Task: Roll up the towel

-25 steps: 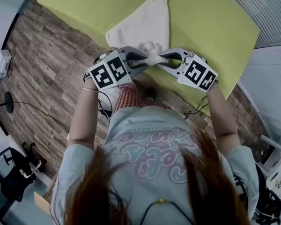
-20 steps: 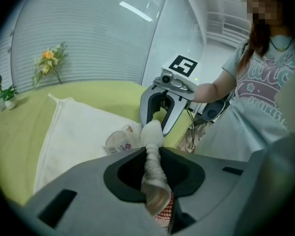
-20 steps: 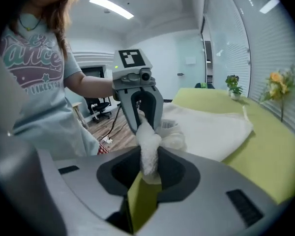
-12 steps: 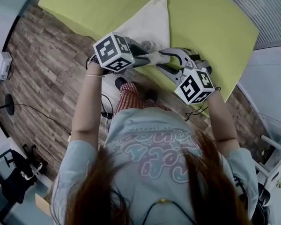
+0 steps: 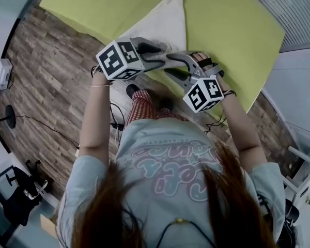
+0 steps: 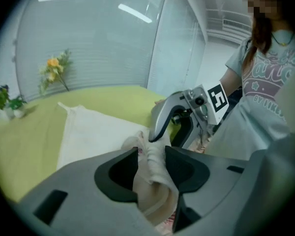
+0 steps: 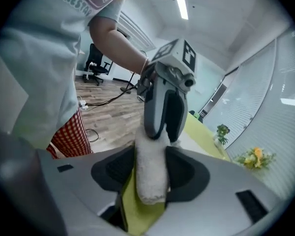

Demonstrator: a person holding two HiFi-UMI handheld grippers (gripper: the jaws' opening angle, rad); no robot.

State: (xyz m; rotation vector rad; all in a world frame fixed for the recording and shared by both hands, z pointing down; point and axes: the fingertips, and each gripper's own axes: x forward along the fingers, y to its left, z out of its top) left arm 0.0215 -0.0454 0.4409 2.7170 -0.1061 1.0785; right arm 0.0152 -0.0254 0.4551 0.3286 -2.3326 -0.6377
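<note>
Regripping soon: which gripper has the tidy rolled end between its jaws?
The right gripper: its opening jaws grip a neat towel roll; the left gripper's opening jaws grip bunched folds.

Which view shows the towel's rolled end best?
The right gripper view: the rolled end fills its centre, sharp. The left gripper view shows it crumpled and partly covered; the head view shows mainly the flat towel.

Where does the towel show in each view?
Head view: towel at top centre, near end rolled.
Left gripper view: towel left of centre, rolled end at bottom centre.
Right gripper view: towel lower centre, rolled end only.
Shared landmark: green table cover.
</note>
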